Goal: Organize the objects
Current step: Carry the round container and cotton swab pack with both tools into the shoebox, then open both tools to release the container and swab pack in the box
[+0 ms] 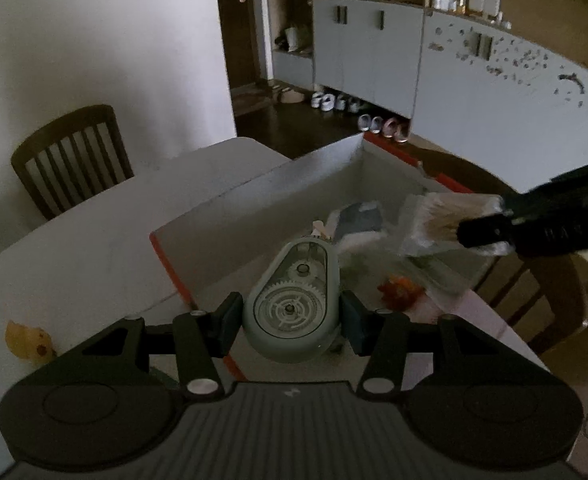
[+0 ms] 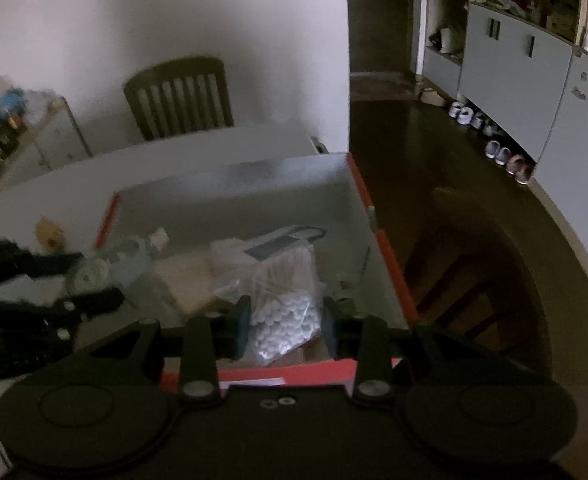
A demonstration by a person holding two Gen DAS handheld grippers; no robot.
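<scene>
My left gripper [image 1: 291, 318] is shut on a pale green tape dispenser [image 1: 292, 308] with clear gears, held over the near corner of an open red-edged box [image 1: 254, 184]. My right gripper [image 2: 286, 326] is shut on a clear bag of cotton swabs [image 2: 284, 308] above the box [image 2: 390, 264]. In the left wrist view that bag [image 1: 442, 220] hangs over the box's right side under the right gripper [image 1: 490, 236]. In the right wrist view the left gripper [image 2: 90, 276] with the dispenser [image 2: 106, 270] hovers at the box's left edge. A dark-and-white packet [image 2: 282, 242] lies inside the box.
The box stands on a white table [image 1: 74, 240]. A small yellow toy [image 1: 28, 340] lies on the table left of the box; an orange scrap [image 1: 400, 290] lies inside it. Wooden chairs [image 1: 70, 156] stand at the far and right sides. Grey cabinets [image 1: 366, 56] and shoes line the wall.
</scene>
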